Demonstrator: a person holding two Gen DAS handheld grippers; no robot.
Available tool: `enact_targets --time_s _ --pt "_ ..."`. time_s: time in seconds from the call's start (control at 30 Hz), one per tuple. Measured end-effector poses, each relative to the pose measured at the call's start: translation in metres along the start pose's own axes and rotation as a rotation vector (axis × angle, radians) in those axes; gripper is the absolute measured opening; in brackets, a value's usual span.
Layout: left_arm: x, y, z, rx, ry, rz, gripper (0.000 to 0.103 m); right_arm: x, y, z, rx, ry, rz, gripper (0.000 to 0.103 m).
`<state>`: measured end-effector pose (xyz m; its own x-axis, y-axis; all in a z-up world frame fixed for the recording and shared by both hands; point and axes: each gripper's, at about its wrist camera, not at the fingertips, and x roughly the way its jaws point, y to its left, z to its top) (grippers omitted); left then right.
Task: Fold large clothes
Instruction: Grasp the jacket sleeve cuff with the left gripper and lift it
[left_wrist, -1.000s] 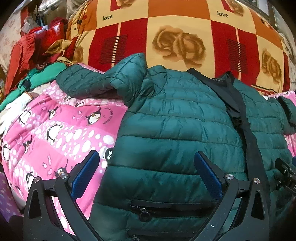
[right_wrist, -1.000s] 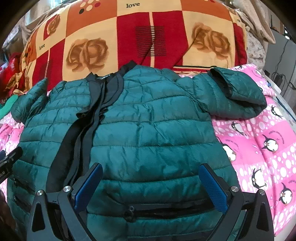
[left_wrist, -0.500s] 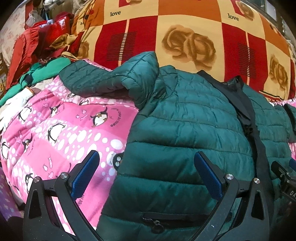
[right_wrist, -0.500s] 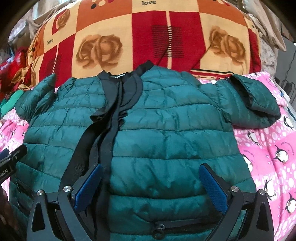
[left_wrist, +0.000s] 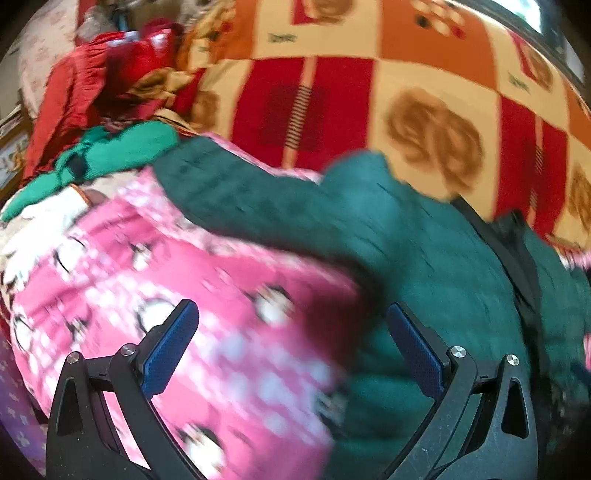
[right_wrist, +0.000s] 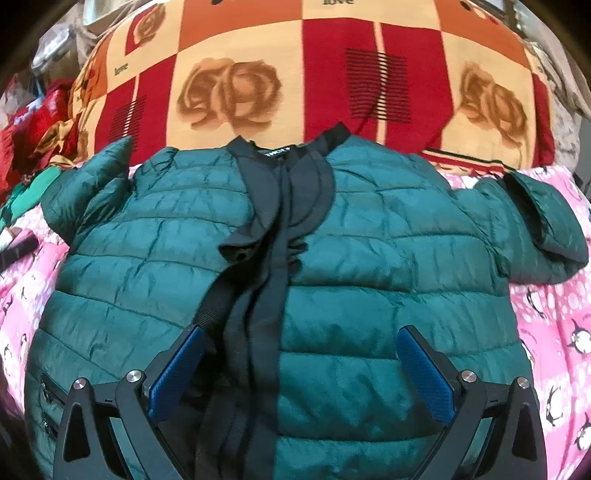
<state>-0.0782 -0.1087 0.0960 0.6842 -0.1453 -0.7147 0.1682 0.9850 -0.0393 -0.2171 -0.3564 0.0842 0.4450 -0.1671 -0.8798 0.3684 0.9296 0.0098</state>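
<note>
A dark green quilted jacket (right_wrist: 362, 266) lies spread front-up on a pink penguin-print bedcover (right_wrist: 554, 332), its black collar (right_wrist: 284, 155) toward a large red, orange and cream blanket (right_wrist: 295, 74) with rose patterns heaped behind it. A black placket (right_wrist: 266, 295) runs down the middle of the jacket, rumpled partway along. The sleeve on the right of this view (right_wrist: 535, 229) is bent and rests on the bedcover; the other sleeve (right_wrist: 92, 188) sticks out at the far left. The right tongs (right_wrist: 301, 369) stand apart, empty, over the lower front of the jacket, one blue pad near the placket and the other over the quilted panel. The left wrist view is blurred. It shows the left tongs (left_wrist: 291, 350) also apart and holding nothing, over the bedcover (left_wrist: 147, 277) at the jacket's side edge, with the jacket (left_wrist: 443, 277) to the right and its sleeve (left_wrist: 229, 192) reaching across above them. A pile of red and green clothes (left_wrist: 110, 110) lies beyond, at the upper left.
</note>
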Motion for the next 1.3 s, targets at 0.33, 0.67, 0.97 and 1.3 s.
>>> enact_targets --time_s 0.33,0.67,0.97,1.3 --pt "0.093 0.121 0.078 -0.266 0.060 0.129 0.102 0.013 0.012 0.004 -0.032 0.029 0.033 0.103" --pt "0.166 0.159 0.116 -0.376 0.065 0.199 0.098 0.021 0.013 0.016 -0.042 0.033 0.046 0.103" --pt "0.174 0.135 0.122 -0.180 0.033 0.204 0.013 0.031 0.011 0.017 -0.038 0.042 0.051 0.103" --pt "0.076 0.106 0.112 -0.092 -0.081 0.166 0.008 0.015 0.005 0.008 -0.019 0.026 0.051 0.103"
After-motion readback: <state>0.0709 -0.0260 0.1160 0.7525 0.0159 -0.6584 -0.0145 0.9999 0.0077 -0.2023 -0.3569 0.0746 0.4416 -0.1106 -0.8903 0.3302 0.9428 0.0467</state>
